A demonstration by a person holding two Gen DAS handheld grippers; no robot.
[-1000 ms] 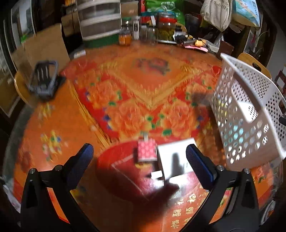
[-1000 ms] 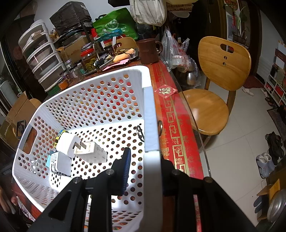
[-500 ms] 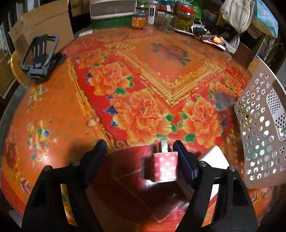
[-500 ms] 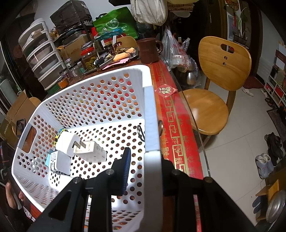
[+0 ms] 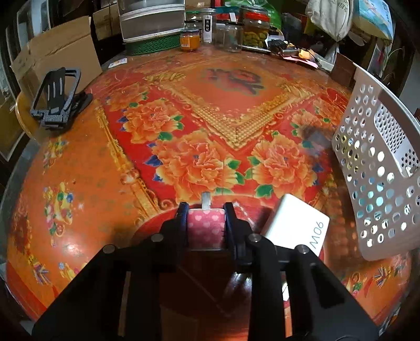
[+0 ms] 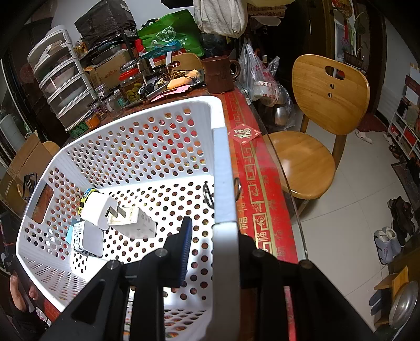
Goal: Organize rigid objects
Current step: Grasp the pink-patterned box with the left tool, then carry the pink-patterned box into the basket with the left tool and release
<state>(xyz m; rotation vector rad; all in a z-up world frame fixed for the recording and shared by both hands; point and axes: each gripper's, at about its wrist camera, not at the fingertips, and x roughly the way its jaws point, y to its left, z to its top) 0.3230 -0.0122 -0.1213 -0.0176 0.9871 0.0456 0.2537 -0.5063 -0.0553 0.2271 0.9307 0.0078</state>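
The left tool (image 5: 206, 219) has just clamped shut on the pink charger (image 5: 206, 226) near the table's front edge; the right tool (image 6: 210, 236) still grips the white basket (image 6: 223, 183), ready for loading.

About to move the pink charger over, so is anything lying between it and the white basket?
Yes. The white charger block lies right beside the pink charger held in the left claw, on the side toward the white basket.

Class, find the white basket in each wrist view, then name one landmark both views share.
Left wrist: basket at the right edge, tilted.
Right wrist: basket fills the centre-left; the right gripper clamps its rim.
Shared landmark: the drawer unit at the table's far side.
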